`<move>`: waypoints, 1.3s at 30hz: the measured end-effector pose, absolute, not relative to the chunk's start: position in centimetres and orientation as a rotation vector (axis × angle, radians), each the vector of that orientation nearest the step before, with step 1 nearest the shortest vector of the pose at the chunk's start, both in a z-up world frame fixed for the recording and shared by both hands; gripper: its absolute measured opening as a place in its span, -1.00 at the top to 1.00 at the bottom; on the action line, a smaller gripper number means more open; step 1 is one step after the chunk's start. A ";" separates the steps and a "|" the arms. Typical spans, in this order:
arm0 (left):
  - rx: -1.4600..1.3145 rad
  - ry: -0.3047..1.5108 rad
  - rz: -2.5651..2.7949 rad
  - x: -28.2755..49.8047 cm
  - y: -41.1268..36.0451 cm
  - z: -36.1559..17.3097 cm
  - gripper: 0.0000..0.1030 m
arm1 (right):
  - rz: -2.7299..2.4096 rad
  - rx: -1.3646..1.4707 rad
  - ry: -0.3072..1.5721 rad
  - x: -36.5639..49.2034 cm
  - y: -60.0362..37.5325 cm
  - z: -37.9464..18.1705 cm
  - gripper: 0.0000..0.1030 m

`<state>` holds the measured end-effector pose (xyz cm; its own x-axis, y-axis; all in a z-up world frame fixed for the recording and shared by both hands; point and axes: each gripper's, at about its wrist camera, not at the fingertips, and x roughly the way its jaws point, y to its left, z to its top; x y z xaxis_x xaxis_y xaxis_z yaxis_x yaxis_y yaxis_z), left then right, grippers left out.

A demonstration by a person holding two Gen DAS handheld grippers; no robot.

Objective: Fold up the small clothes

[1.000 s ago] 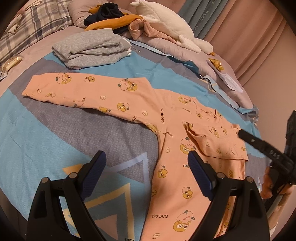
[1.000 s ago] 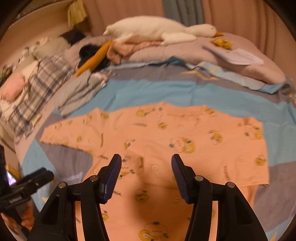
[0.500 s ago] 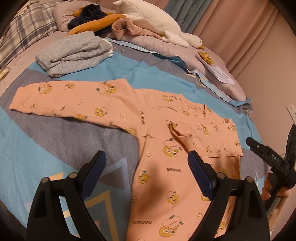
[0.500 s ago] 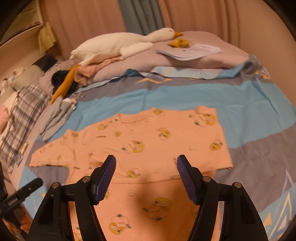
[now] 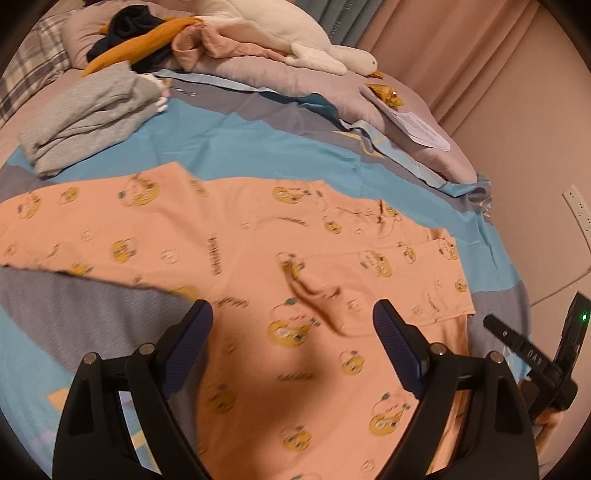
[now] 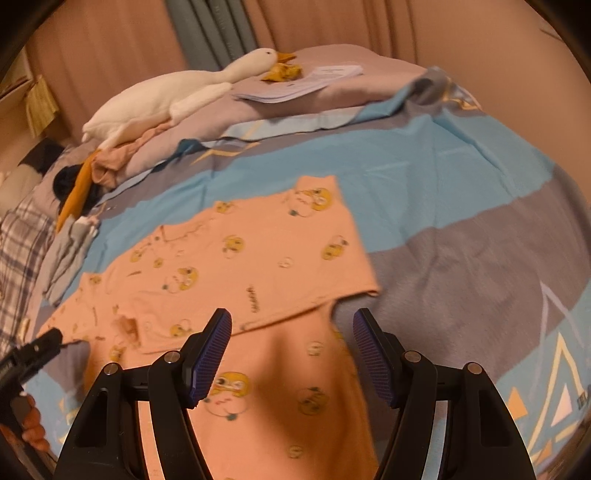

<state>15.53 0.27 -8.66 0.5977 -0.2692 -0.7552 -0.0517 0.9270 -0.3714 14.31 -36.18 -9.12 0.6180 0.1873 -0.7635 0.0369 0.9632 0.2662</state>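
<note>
A small peach long-sleeved top with yellow cartoon prints [image 5: 251, 251] lies flat on the bed. Its right sleeve is folded across the chest [image 5: 391, 280]; its left sleeve stretches out to the left [image 5: 74, 229]. My left gripper [image 5: 291, 332] is open and empty, hovering above the shirt's body. My right gripper [image 6: 291, 343] is open and empty, above the folded sleeve's lower edge and the shirt's body [image 6: 258, 269]. The right gripper also shows at the right edge of the left wrist view [image 5: 532, 354].
A blue and grey patterned bedsheet [image 5: 258, 147] covers the bed. A folded grey garment [image 5: 92, 114] lies at the back left. A white plush goose [image 5: 280, 29], a pile of clothes [image 5: 155, 37] and papers [image 5: 421, 125] lie on the pillows behind.
Both grippers have moved in lower over the shirt and swung to the right, so the shirt fills more of each view. Both jaws stay open.
</note>
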 end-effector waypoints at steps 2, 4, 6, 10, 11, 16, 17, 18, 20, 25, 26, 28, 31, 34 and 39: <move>-0.386 0.939 -0.159 16.6 -0.5 -9.1 -0.61 | 0.076 0.276 0.911 14.3 -36.6 -9.5 -0.32; -0.405 0.959 -0.184 17.7 -1.3 -9.9 -0.54 | 0.067 0.287 0.924 14.2 -37.1 -10.0 -0.32; -0.427 0.990 -0.217 18.8 -2.1 -10.8 -0.43 | 0.062 0.294 0.933 14.2 -37.3 -10.4 -0.32; -0.483 1.058 -0.247 20.8 -3.1 -13.0 -0.18 | 0.051 0.306 0.942 14.1 -37.7 -10.9 -0.32; -0.498 1.079 -0.250 21.2 -3.2 -13.6 -0.10 | 0.048 0.310 0.944 14.1 -37.8 -11.1 -0.32; -0.508 1.085 -0.234 21.4 -3.3 -14.6 0.34 | 0.037 0.324 0.950 14.1 -38.2 -11.6 -0.32; -0.504 1.085 -0.227 21.5 -3.3 -14.6 0.53 | 0.035 0.326 0.951 14.1 -38.3 -11.7 -0.32; -0.501 1.087 -0.220 21.5 -3.4 -14.6 0.60 | 0.033 0.329 0.953 14.1 -38.4 -11.8 -0.32; -0.482 1.090 -0.216 21.6 -3.6 -14.8 0.80 | 0.031 0.333 0.955 14.1 -38.5 -11.9 -0.32; -0.499 1.061 -0.217 21.4 -3.0 -13.7 0.87 | 0.028 0.357 0.957 14.0 -38.8 -12.1 -0.32; -0.499 1.038 -0.215 21.3 -2.8 -12.9 0.87 | 0.027 0.357 0.958 14.0 -38.8 -12.2 -0.32; -0.494 0.999 -0.216 21.0 -2.6 -11.5 0.88 | 0.023 0.353 0.959 14.0 -38.8 -12.1 -0.32; -0.496 0.940 -0.234 20.9 -2.3 -9.1 0.88 | 0.021 0.347 0.956 14.0 -38.8 -12.0 -0.32; -0.478 0.873 -0.223 20.7 -1.7 -6.9 0.88 | 0.026 0.349 0.948 14.1 -38.8 -11.7 -0.32; -0.485 0.797 -0.199 20.0 0.4 -4.1 0.88 | 0.049 0.372 0.934 14.5 -38.9 -11.3 -0.32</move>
<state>20.00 0.36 -4.12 0.6878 -0.3489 -0.6366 -0.0088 0.8729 -0.4879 14.53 -38.88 -11.27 0.5979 0.2007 -0.7760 0.1183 0.9355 0.3331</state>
